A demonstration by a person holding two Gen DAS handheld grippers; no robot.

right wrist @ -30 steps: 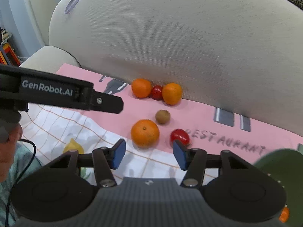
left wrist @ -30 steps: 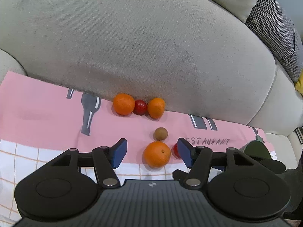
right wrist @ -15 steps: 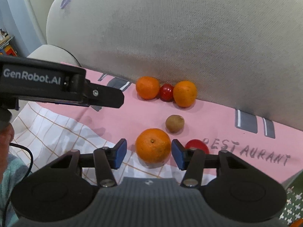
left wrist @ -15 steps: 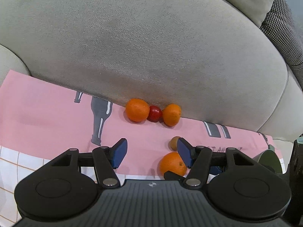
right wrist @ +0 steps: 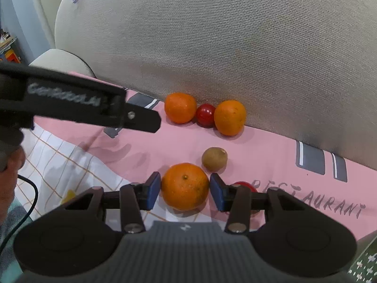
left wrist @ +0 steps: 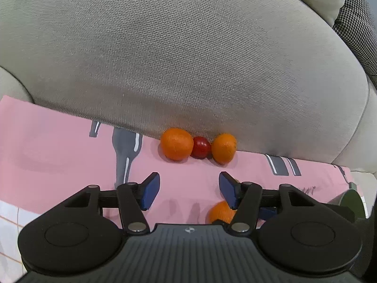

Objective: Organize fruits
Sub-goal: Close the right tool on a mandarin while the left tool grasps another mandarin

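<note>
The left gripper (left wrist: 189,189) has its jaws apart over the pink cloth (left wrist: 59,146) with nothing between them; they have just been closing a little. Ahead of it, against the sofa cushion (left wrist: 179,59), an orange (left wrist: 176,143), a red fruit (left wrist: 201,147) and a second orange (left wrist: 223,147) touch in a row. The right gripper (right wrist: 185,190) has been closing around the large orange (right wrist: 185,186), pads at both its sides; firm contact is unclear. Just beyond lies a kiwi (right wrist: 214,159).

1. I see a grey sofa backrest (right wrist: 235,47) filling the background.
2. A pink printed cloth (left wrist: 59,146) lies below it.
3. A houndstooth cushion (left wrist: 358,23) sits at far right.
</note>
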